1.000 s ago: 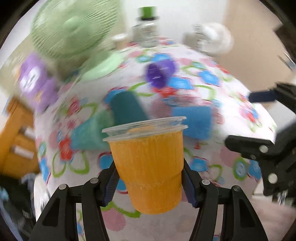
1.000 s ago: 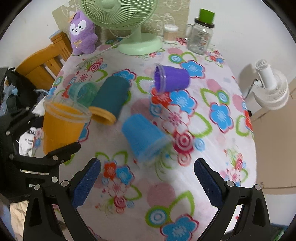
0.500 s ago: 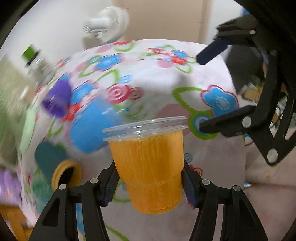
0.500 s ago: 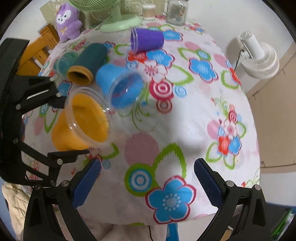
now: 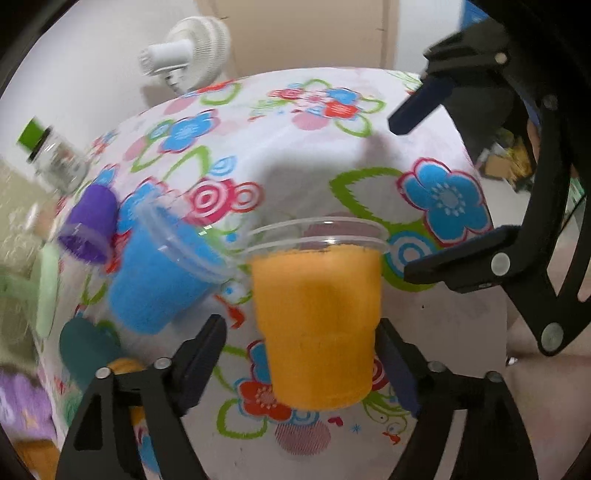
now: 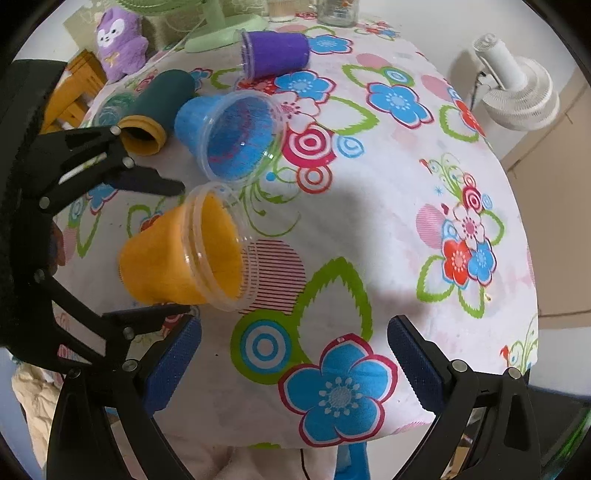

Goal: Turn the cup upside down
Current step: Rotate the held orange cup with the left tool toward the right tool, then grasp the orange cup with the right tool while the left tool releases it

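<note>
An orange cup (image 5: 317, 325) with a clear rim lies on its side on the flowered tablecloth (image 5: 295, 162), mouth away from my left gripper; it also shows in the right wrist view (image 6: 181, 254). My left gripper (image 5: 306, 354) is open, its jaws standing wide on either side of the cup, a gap showing on the left side. My right gripper (image 6: 291, 365) is open and empty above the table's near edge, to the right of the cup.
A blue cup (image 6: 229, 136), a purple cup (image 6: 275, 51) and a dark teal cup (image 6: 159, 110) lie on their sides further back. A green fan base (image 6: 225, 29), a purple plush (image 6: 118, 44) and a jar (image 5: 55, 158) stand at the far edge. A white fan (image 6: 517, 88) stands beyond the table.
My left gripper has opened and the orange cup now lies on its side on the cloth. The left gripper has swung round over the table; the right has dropped a little closer.
</note>
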`<state>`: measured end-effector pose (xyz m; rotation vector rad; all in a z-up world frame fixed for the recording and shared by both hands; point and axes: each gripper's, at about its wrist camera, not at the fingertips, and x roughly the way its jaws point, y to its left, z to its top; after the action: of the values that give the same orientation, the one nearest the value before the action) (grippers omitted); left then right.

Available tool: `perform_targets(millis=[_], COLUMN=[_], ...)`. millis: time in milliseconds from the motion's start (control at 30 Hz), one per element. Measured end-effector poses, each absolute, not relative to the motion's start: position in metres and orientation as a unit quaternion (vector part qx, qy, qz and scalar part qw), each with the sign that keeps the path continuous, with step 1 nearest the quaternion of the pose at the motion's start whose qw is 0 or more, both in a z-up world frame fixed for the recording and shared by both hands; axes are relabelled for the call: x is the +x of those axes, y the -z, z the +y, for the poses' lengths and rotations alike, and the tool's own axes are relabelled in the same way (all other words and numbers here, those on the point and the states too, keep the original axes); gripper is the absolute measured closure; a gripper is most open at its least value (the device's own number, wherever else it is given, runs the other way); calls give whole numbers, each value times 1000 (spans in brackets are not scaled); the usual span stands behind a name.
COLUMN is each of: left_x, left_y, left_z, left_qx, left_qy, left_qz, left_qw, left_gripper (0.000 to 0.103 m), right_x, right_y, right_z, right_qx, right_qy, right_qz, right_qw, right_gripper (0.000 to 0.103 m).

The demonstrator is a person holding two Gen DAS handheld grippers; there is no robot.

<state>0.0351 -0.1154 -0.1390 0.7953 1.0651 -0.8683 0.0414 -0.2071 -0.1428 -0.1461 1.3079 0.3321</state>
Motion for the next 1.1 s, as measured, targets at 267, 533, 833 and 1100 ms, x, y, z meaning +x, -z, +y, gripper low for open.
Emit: perform_targets(millis=[267, 533, 833, 1100], left_x=[19, 2, -29, -48], left_y=[113, 116, 135, 151], left_z=[-84, -53, -46, -42], left_qx=[253, 70, -90, -152], left_qy=[258, 87, -20, -89], left_qz=[547, 631, 650, 650], left_qw=[755, 768, 755, 739], left_gripper=[13, 11, 11, 11], right_x=[53, 61, 41, 28], right_y=[109, 96, 112, 139], right_z=[-182, -152, -120, -98], right_qx=[-119, -227, -340, -386], right_qy=[-238, -333, -446, -494], right_qz=[572, 536, 521, 542], right_qw=[776, 742, 644, 560], right_gripper=[1, 1, 12, 24])
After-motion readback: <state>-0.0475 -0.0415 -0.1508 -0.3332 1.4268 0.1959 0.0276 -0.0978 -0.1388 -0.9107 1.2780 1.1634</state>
